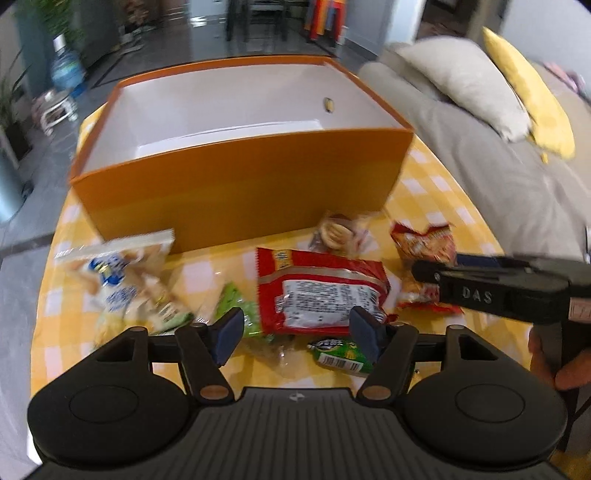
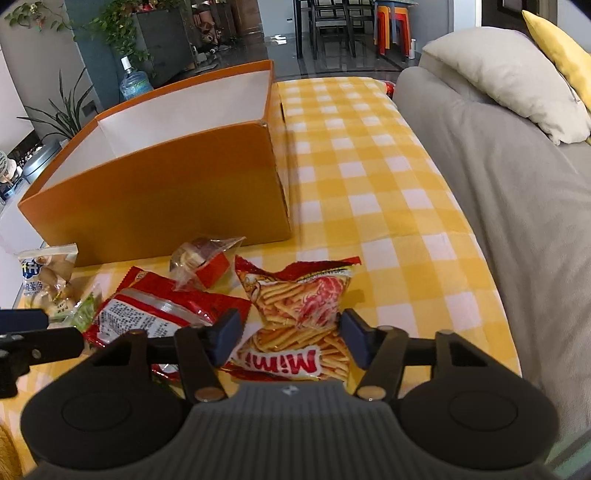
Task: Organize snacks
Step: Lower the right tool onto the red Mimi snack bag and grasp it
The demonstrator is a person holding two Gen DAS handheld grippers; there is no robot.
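Right tool (image 2: 290, 334), jaws wide and empty, straddles the Mimi bag (image 2: 299, 325) on the desk (image 2: 388, 221); its long axis runs ahead toward the box (image 2: 155, 192), up-left. Left tool (image 1: 297, 332), also open, hovers over the red packet (image 1: 317, 291).

A grey sofa (image 2: 517, 206) with a beige pillow (image 2: 506, 77) and yellow cushion (image 2: 561, 48) flanks the yellow checked tablecloth (image 2: 369, 177), while a water jug (image 2: 135, 83), potted plants (image 2: 70, 114) and stacked stools (image 2: 393, 26) stand behind.
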